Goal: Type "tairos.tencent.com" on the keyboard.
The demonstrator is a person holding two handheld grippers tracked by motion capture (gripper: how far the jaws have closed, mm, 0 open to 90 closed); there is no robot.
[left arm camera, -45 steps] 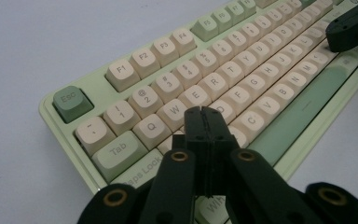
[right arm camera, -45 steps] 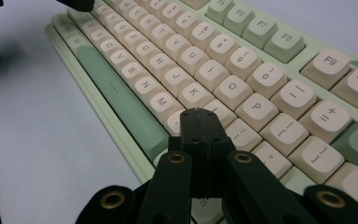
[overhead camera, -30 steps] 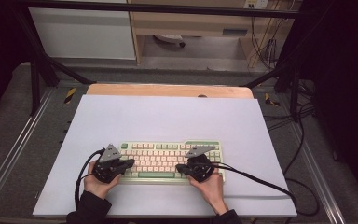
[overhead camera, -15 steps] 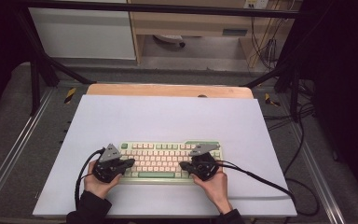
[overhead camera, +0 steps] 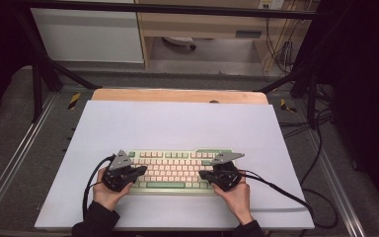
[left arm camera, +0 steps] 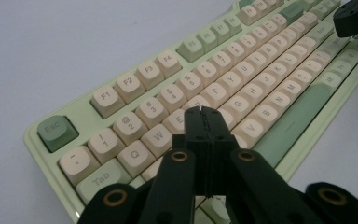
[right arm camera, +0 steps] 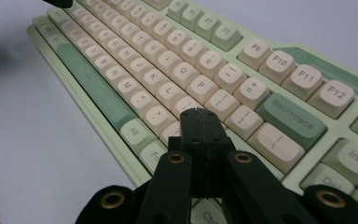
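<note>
- We have the keyboard lying flat on the pale mat, near the edge closest to us, its long side running across the table.
- Our left gripper has its jaws pressed together with nothing between them; its tip hangs over the letter keys at the left end, around E and R.
- Our right gripper is likewise closed and empty, its tip over the keys just left of the backspace key.
- We judge the step in hand to be pressing keys with the closed tips, as if typing.
- To do it well, we should keep the jaws together so the tip stays narrow, and line it up over the middle of one keycap before going down.
- We should press straight down, gently, and lift clear before moving sideways, so the tip does not catch a neighbouring key or push the keyboard along the mat.
- We should keep the trailing cables off the keys.
</note>
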